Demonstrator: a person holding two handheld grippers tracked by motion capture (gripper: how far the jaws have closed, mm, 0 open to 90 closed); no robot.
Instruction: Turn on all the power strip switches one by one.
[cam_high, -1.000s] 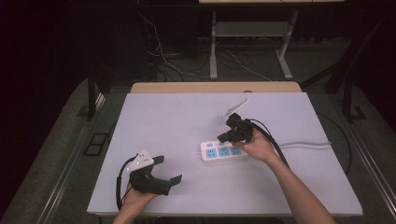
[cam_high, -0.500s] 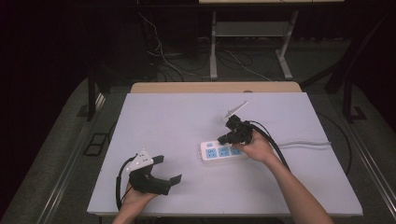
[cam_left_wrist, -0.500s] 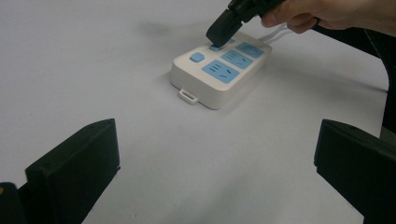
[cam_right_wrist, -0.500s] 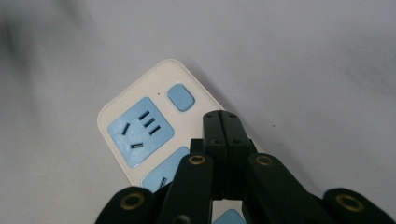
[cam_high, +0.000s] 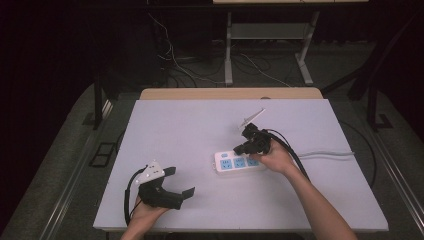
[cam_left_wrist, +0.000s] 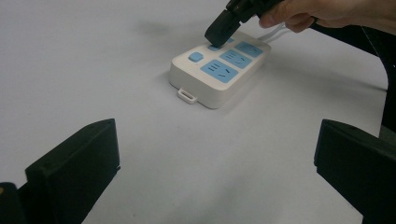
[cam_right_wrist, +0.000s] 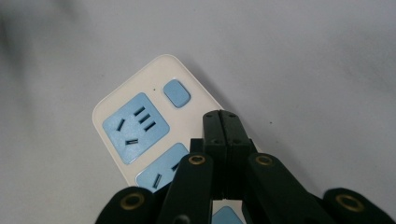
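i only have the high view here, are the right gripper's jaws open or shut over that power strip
Observer: Shut. In the right gripper view the right gripper has its two jaws pressed together, nothing between them.
Operator: where's the tip aimed
Observer: In the left gripper view it sits at the blue socket panels of the power strip, beside the round blue button; contact is unclear.
Operator: and the left one
Observer: The left gripper has its jaws wide apart, nothing between them.
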